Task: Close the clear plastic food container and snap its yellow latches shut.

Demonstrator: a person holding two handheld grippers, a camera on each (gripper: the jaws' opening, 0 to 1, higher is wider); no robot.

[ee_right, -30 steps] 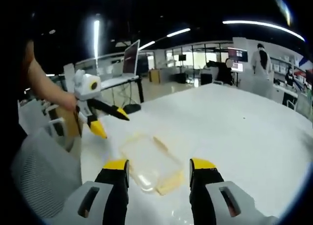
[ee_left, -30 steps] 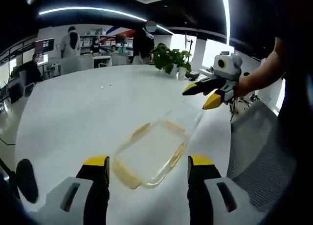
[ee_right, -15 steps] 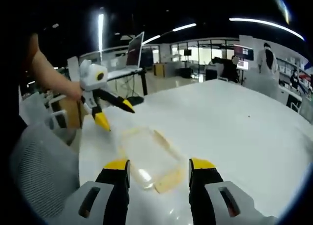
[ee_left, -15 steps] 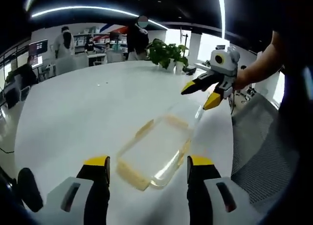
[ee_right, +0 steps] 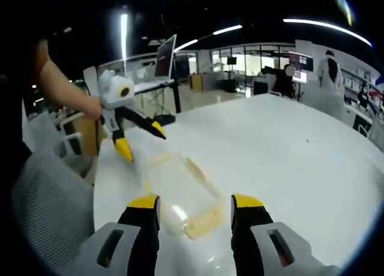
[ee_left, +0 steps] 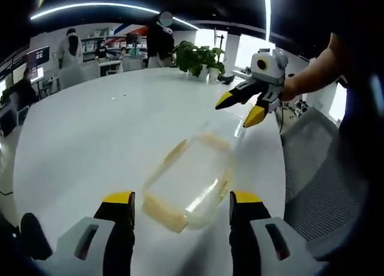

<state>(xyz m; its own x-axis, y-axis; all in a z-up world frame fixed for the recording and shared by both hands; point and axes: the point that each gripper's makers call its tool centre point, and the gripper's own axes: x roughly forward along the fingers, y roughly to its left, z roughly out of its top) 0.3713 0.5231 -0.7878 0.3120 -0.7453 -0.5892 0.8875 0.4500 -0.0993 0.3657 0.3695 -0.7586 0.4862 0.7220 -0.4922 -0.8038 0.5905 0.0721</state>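
Two hand-held grippers, left [ee_left: 180,207] and right [ee_right: 195,210], jaws apart, flank the clear container [ee_left: 191,181] on the white tabletop [ee_left: 90,132], apparently ready to close it.

no readable text, labels, brands or numbers anywhere

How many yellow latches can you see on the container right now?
3 that I can make out on the container: near short end, left long side, right long side. The far end's latch may be hidden.
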